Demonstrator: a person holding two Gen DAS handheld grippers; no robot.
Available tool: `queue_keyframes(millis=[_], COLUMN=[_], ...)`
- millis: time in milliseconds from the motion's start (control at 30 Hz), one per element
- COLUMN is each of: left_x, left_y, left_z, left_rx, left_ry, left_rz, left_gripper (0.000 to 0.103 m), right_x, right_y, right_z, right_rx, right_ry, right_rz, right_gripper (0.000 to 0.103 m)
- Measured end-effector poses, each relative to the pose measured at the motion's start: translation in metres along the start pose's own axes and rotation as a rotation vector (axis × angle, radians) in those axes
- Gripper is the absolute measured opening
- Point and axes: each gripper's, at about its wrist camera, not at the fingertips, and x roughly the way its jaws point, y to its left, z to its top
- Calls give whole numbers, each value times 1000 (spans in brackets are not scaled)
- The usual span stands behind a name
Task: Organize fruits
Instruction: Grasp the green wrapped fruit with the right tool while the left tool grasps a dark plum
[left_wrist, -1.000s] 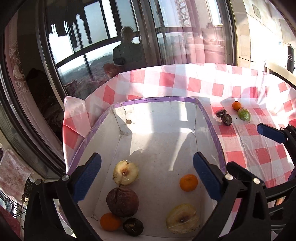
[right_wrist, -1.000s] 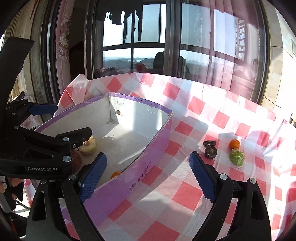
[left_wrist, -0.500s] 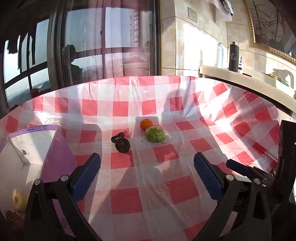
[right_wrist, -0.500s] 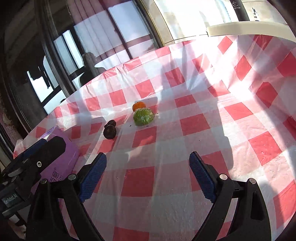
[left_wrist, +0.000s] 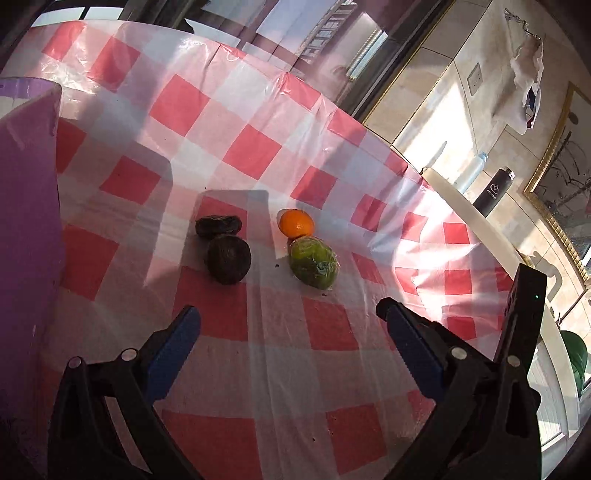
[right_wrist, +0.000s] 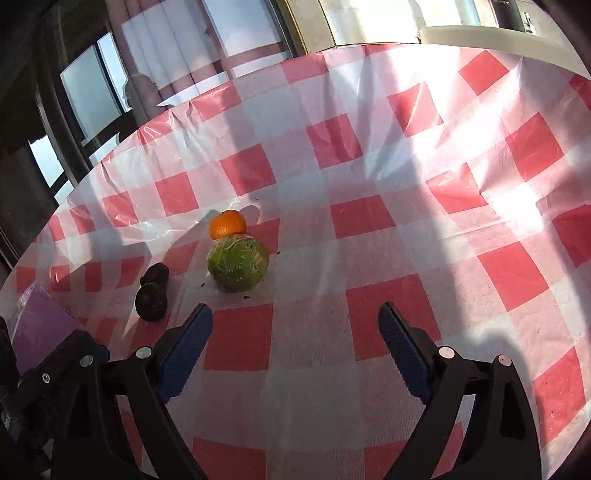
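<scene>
Several fruits lie together on the red-and-white checked tablecloth (left_wrist: 280, 354). A green plastic-wrapped fruit (left_wrist: 313, 263) touches a small orange (left_wrist: 296, 223); a round dark fruit (left_wrist: 229, 258) lies left of them, with a smaller dark shrivelled one (left_wrist: 218, 225) behind it. The right wrist view shows the same group: green fruit (right_wrist: 237, 263), orange (right_wrist: 227, 223), the dark pair (right_wrist: 151, 301). My left gripper (left_wrist: 288, 328) is open and empty, short of the fruits. My right gripper (right_wrist: 295, 325) is open and empty, just in front and to the right of the green fruit.
The purple outer wall of the cardboard box (left_wrist: 26, 206) stands at the left; its corner shows in the right wrist view (right_wrist: 40, 328). A white counter (left_wrist: 480, 229) with a dark bottle (left_wrist: 493, 192) lies beyond the table. The left gripper's body (right_wrist: 48, 391) sits at lower left.
Both grippers have swung away from the box with fruit inside and now face the loose fruits, closer than half a second ago. Both stay open.
</scene>
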Motion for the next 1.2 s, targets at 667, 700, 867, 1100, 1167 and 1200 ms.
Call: queue_keyframes(millis=[667,700,867,1100,1167,1200], left_x=[-6,-6,-2,25,42,51], left_y=[14,13,8,-2,0,2], left_z=[-1,0,1,18,27,31], left_rx=[-73,-73,-48,48,68,77], left_ry=[-14,-17,-12,7,57,88], left_rz=[-30,-25,9,233,302,328], left_gripper=[101,101,101,100,98,92], right_x=[16,2,-38,-31,-25,-25], right_y=[35,25,-33,-27,-28,-30], right_z=[7,3,-9,-5,-7,-7], right_rx=[-60,-22,238,228,242,250], right_ry=[67,26,-134,-130,-134,-133], right_rz=[-44,-35,73,96,100,108], right_gripper=[56,56,57,57,57,57])
